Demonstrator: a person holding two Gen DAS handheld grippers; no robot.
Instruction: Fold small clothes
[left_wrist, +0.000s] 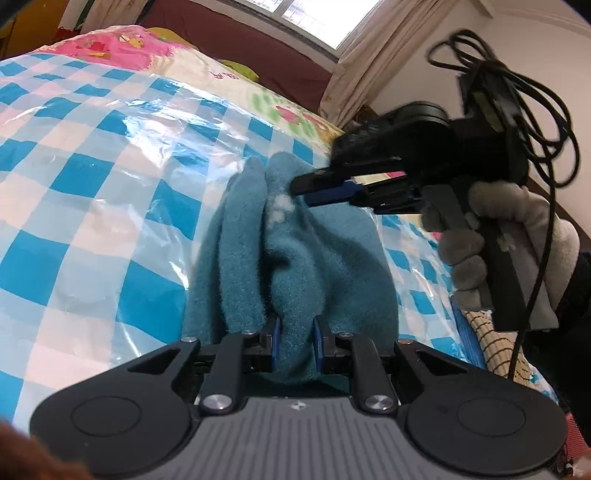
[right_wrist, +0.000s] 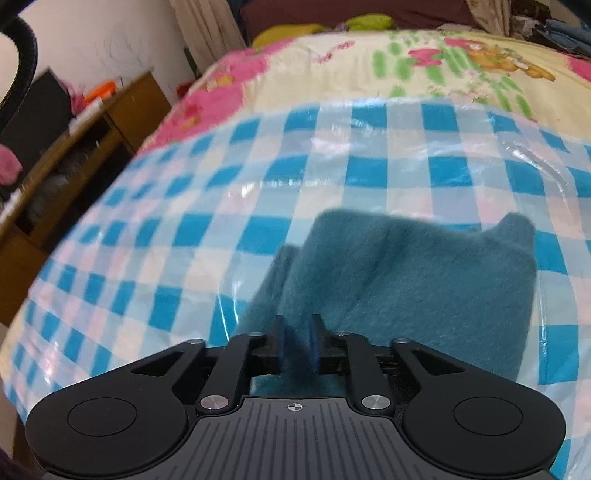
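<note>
The teal fleece garment (left_wrist: 295, 254) lies bunched on the checked plastic sheet (left_wrist: 92, 192) over the bed; the left tool (left_wrist: 296, 341) pinches its near edge; the right tool (right_wrist: 298, 345) likewise grips a fold.

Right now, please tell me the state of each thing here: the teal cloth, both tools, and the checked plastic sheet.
Teal cloth: bunched, partly folded, pinched at two places.
Left tool: shut on the cloth's near edge.
Right tool: shut on a fold of the cloth.
Checked plastic sheet: spread over the bed, wrinkled, under the cloth.
</note>
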